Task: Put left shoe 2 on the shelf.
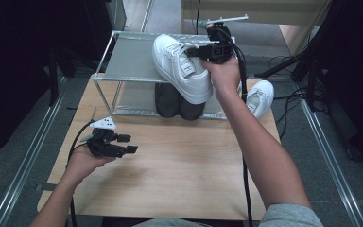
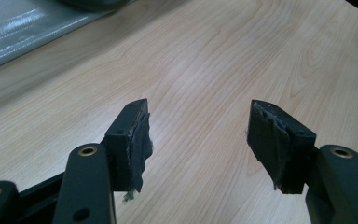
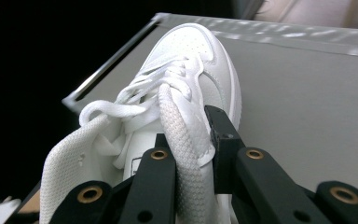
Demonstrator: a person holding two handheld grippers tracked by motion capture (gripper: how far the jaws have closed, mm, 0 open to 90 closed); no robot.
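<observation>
We are carrying one white shoe (image 1: 182, 66) onto the rack's top shelf (image 1: 127, 61) — right claw (image 1: 194, 52) pinching its collar, left claw (image 1: 130, 143) spread; its mate (image 1: 260, 97) is still waiting at the worktop's (image 1: 170, 175) right edge.

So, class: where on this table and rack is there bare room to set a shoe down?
Free: the tabletop in front of the rack, right of the left gripper; the rack's top shelf left of the held white shoe. Crowded: under the shelf, around the dark shoes.

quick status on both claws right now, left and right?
Left claw: open, nothing between its jaws, held over the wooden table.
Right claw: closed on the collar of the white sneaker, over the rack's top shelf.
</observation>
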